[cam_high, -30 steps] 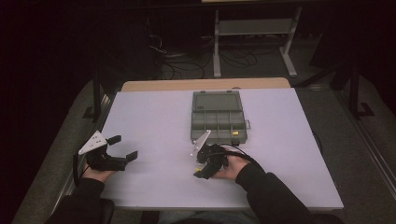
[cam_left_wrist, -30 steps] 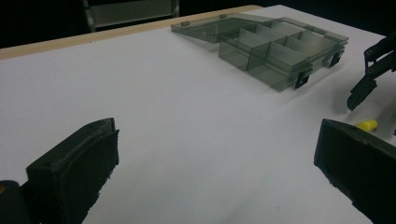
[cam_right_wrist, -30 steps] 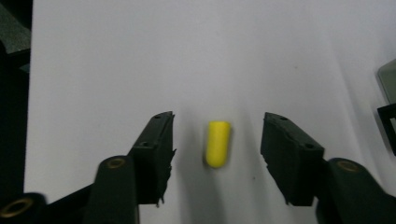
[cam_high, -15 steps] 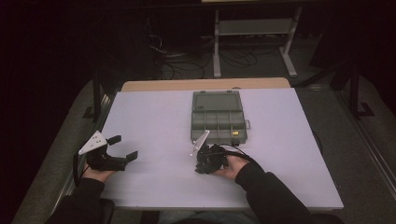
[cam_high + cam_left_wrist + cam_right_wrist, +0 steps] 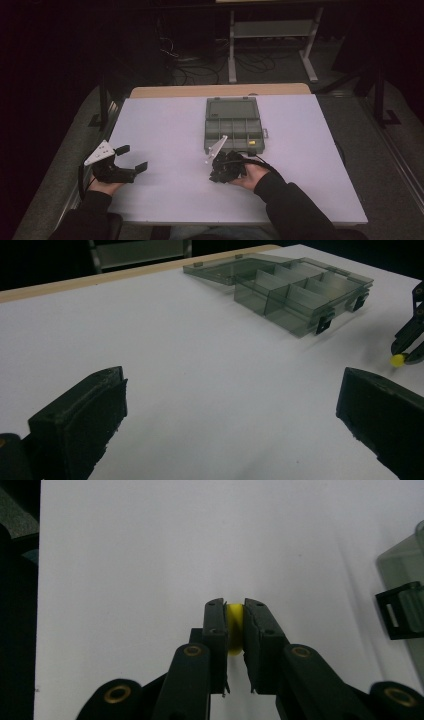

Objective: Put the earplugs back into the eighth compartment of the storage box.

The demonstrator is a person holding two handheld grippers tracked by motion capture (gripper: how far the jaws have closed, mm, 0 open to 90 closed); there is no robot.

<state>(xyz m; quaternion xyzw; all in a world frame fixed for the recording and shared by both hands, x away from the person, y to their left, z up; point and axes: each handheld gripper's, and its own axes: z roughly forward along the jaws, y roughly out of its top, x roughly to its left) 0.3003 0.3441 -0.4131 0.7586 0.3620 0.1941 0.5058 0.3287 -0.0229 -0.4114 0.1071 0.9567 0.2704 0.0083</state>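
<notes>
1. Table [image 5: 165, 125], white-topped, carried everything, with bare surface between the two hands.
2. Organizer box [image 5: 233, 125], smoky grey plastic, lay near the far middle with its lid folded back flat and its divided compartments exposed; a small yellow item [image 5: 252, 142] already sat in a near-right compartment.
3. Left gripper [image 5: 129, 159] rested at the near-left edge, jaws spread wide with nothing between them, well apart from the box.
4. Right gripper [image 5: 234, 625], just in front of the box, had just been closing its jaws and was clenched on a small yellow piece [image 5: 234, 629] low over the table.
5. Judged from this, the pickup was done; carrying the piece to a compartment and releasing it remained.
</notes>
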